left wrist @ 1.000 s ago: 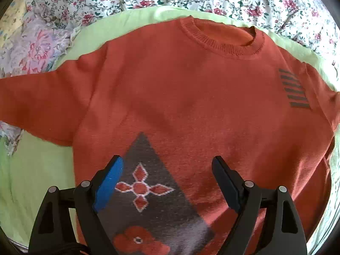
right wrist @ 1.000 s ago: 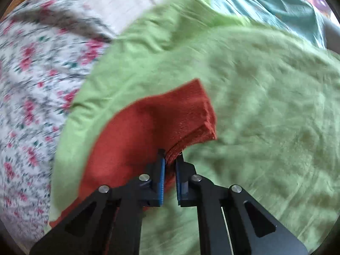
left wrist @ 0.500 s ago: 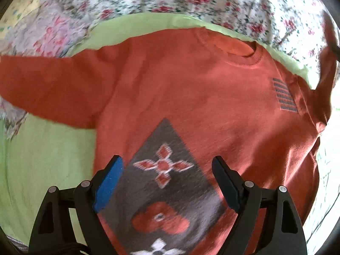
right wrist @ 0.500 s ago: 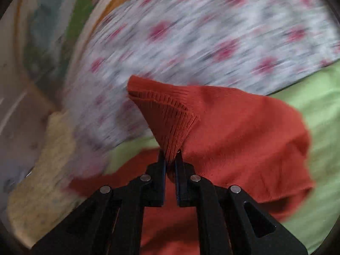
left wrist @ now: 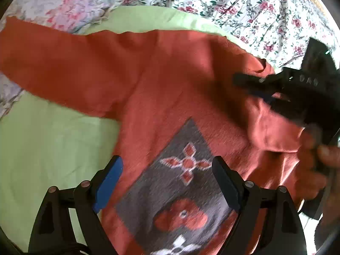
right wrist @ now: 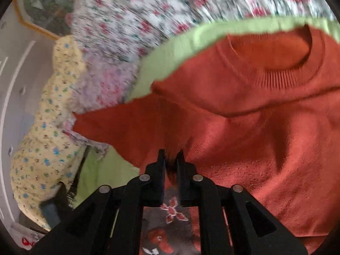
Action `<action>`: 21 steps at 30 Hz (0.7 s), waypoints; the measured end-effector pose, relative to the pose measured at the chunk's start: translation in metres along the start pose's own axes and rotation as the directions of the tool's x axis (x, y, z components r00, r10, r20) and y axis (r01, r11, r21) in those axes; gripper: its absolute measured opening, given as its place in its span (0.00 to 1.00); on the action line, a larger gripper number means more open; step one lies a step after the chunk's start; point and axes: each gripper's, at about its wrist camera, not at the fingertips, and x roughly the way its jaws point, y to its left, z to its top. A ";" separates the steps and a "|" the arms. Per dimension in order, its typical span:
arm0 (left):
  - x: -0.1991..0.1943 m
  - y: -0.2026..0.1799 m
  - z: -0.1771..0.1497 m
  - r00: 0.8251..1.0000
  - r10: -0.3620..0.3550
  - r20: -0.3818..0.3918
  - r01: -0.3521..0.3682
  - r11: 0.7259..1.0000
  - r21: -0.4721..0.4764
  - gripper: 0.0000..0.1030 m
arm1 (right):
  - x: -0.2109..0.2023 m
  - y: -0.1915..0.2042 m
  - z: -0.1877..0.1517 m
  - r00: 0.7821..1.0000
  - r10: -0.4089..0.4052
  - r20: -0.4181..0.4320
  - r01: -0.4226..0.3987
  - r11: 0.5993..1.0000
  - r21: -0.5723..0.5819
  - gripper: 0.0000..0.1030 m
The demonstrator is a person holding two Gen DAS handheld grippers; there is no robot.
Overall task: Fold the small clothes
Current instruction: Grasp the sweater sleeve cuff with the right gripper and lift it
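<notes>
An orange knitted sweater [left wrist: 161,80] with a grey patterned diamond [left wrist: 180,187] lies face up on a green cloth [left wrist: 42,144]. Its left sleeve [left wrist: 48,63] stretches out to the left. My left gripper [left wrist: 167,180] is open and empty, hovering over the diamond. My right gripper [right wrist: 171,161] is shut on the sweater's right sleeve [right wrist: 265,148], which is pulled across the chest. The right gripper also shows in the left wrist view [left wrist: 246,80], held by a hand. The neck opening [right wrist: 276,51] shows in the right wrist view.
The green cloth lies on a floral bedsheet [left wrist: 233,4]. A yellow patterned fabric [right wrist: 46,131] hangs at the bed's left side in the right wrist view, with a pale wall [right wrist: 17,68] beyond it.
My right gripper has carried the right sleeve up off the green cloth and over onto the sweater's chest. My left gripper has stayed open and shifted relative to the sweater, toward its lower left.
</notes>
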 end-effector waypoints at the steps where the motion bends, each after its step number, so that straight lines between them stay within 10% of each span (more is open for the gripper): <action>1: 0.003 -0.002 0.004 1.000 -0.009 -0.001 0.009 1.000 0.001 0.84 | 0.006 -0.005 -0.001 1.000 -0.008 -0.026 0.009 1.000 0.026 0.49; 3: 0.011 -0.009 0.014 0.999 -0.033 -0.008 0.033 0.999 0.007 0.84 | 0.000 -0.019 -0.005 1.000 0.018 -0.025 -0.016 0.997 0.078 0.63; 13: 0.082 -0.026 0.060 0.994 -0.085 -0.075 0.081 0.995 -0.058 0.79 | -0.110 -0.073 -0.044 0.979 -0.071 0.190 0.024 0.971 0.237 0.63; 14: 0.086 -0.026 0.063 0.995 -0.084 -0.061 0.080 0.994 -0.069 0.74 | -0.120 -0.080 -0.052 0.975 -0.087 0.206 0.031 0.965 0.262 0.63; 17: 0.087 -0.027 0.071 0.996 -0.084 -0.019 0.083 0.994 -0.071 0.16 | -0.145 -0.096 -0.072 0.959 -0.130 0.251 0.038 0.939 0.342 0.63; 21: 0.052 -0.028 0.081 0.983 -0.155 0.095 0.161 0.986 -0.048 0.09 | -0.177 -0.114 -0.085 0.931 -0.207 0.300 0.078 0.917 0.392 0.63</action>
